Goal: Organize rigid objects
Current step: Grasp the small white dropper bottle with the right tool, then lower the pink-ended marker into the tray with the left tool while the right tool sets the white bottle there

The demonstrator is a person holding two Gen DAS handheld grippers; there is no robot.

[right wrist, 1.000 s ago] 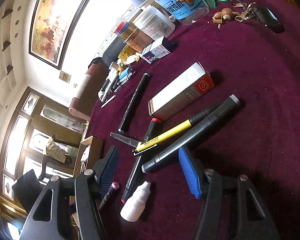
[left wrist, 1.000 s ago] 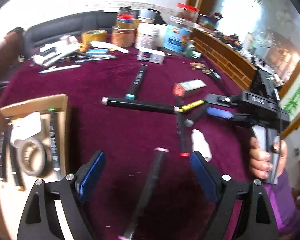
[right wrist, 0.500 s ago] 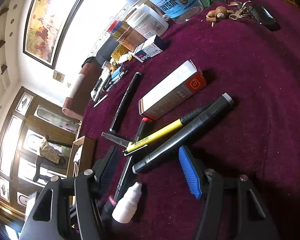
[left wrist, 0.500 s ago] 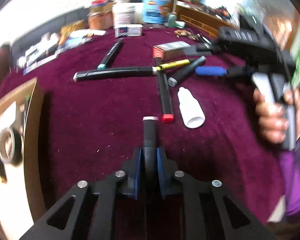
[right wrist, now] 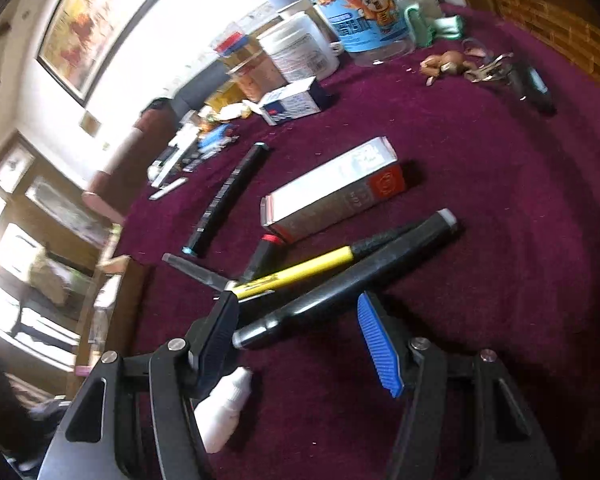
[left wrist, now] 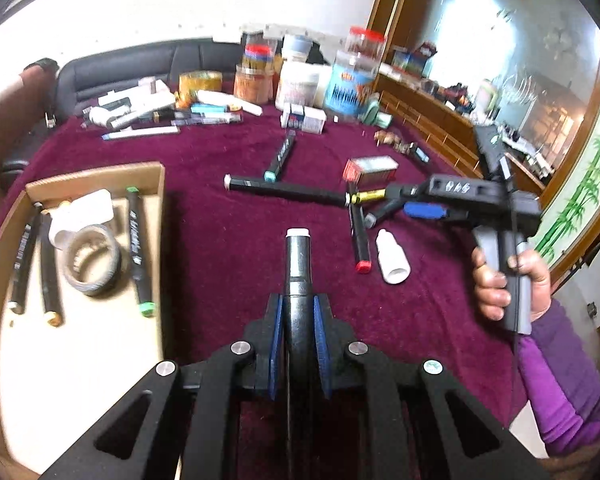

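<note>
Clamped jaws on the left gripper (left wrist: 299,328) hold a black marker with a pale cap (left wrist: 298,264), its blue pads (left wrist: 277,332) pressed to both sides of the barrel, which points away from the camera over the maroon tablecloth (left wrist: 228,248). To its left sits the cardboard tray (left wrist: 156,184), already holding three markers, a roll of tape (left wrist: 92,264) and a white piece; the gripped marker likely belongs there too, laid parallel with the others.

On the right, the right gripper (right wrist: 300,336) stands part open, holding nothing. A grey-tipped black marker (right wrist: 348,276) lies between its jaws, its near end close to the left pad, apparently lined up for a grasp across the barrel. A white dropper bottle (right wrist: 224,412) lies just beside and below that jaw.

Further out, a yellow pen (right wrist: 300,272) rests against the grey-tipped marker, a red-capped marker (left wrist: 360,244) runs under them, and a red-ended carton (right wrist: 332,192) lies beyond. A teal-tipped marker (right wrist: 224,200) lies further left. Jars and boxes crowd the far edge.
</note>
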